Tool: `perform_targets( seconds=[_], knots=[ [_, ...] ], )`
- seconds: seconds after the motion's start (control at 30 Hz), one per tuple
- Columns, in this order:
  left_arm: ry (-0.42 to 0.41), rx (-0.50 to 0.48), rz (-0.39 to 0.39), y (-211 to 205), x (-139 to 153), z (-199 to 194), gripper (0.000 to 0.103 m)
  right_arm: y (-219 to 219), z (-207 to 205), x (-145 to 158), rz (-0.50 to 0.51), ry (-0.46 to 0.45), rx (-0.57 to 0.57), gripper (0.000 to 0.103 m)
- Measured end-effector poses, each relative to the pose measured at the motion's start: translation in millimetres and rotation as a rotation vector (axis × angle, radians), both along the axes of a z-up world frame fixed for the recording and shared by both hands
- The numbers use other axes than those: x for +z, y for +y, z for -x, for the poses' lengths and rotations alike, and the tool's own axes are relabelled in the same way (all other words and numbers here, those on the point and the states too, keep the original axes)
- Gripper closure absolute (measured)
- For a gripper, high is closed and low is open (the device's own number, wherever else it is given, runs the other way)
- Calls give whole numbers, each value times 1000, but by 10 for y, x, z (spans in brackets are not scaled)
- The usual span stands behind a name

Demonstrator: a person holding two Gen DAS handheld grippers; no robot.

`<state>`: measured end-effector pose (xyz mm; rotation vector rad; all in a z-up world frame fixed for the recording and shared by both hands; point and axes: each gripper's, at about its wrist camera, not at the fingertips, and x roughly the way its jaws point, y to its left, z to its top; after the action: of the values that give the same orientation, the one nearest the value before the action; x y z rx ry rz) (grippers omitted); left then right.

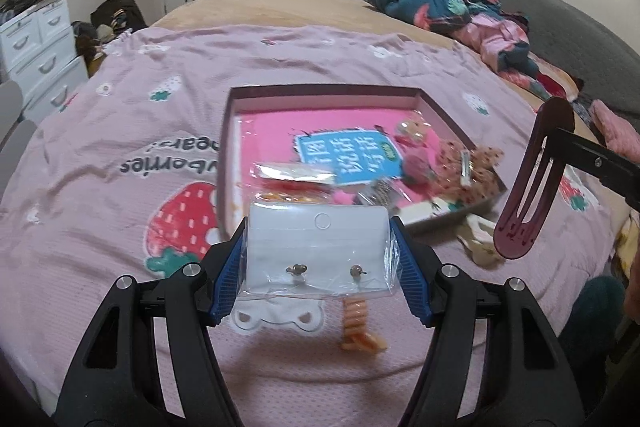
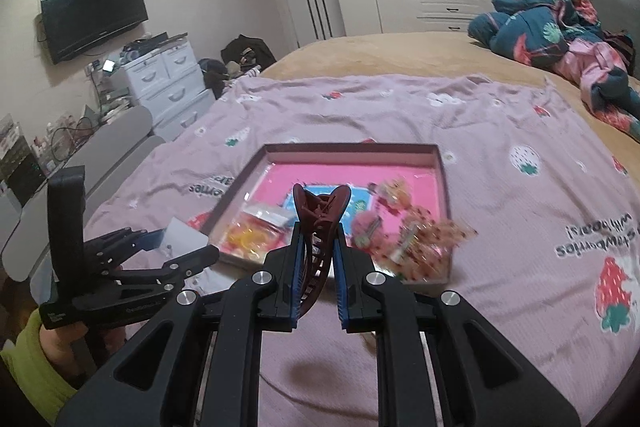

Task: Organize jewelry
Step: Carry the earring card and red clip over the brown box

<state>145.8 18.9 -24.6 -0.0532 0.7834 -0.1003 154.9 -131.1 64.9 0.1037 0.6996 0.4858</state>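
Note:
My left gripper [image 1: 318,225] is shut on a white earring card [image 1: 320,255] in a clear sleeve, with two small studs on it, held above the pink strawberry bedspread [image 1: 100,167]. My right gripper [image 2: 318,231] is shut on a dark red hair claw [image 2: 320,207], which also shows at the right of the left wrist view as a hair claw [image 1: 528,187]. Ahead of both lies an open shallow box [image 1: 320,93] with a pink floor, holding packets, a blue label card [image 1: 348,157] and bow clips [image 2: 424,239]. From the right wrist view the left gripper [image 2: 184,243] sits left of the box [image 2: 352,149].
An orange spiral hair tie [image 1: 356,323] lies on the bedspread under the card. A beige item [image 1: 480,239] sits by the box's near corner. A crumpled floral quilt [image 2: 552,23] lies at the far right. White drawers [image 2: 168,79] and a wall TV [image 2: 92,11] stand left.

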Motion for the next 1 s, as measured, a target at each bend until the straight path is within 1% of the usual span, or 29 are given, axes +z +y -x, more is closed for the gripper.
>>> perform_targets(
  seconds=[0.27, 0.47, 0.57, 0.77, 1.0],
  knots=[
    [-8, 38, 10, 127, 68, -108, 45, 95, -219, 122, -15, -27, 5, 90],
    [-21, 36, 5, 100, 175, -323, 45, -19, -484, 180, -12, -37, -54, 90],
    [-24, 28, -12, 57, 217, -464, 45, -100, -608, 190, -4, -41, -89, 90],
    [-19, 9, -22, -52, 230, -750, 45, -264, -799, 99, 2, -24, -147, 90],
    [13, -8, -21, -180, 34, -932, 45, -370, -907, -154, 10, 24, -171, 90]
  ],
)
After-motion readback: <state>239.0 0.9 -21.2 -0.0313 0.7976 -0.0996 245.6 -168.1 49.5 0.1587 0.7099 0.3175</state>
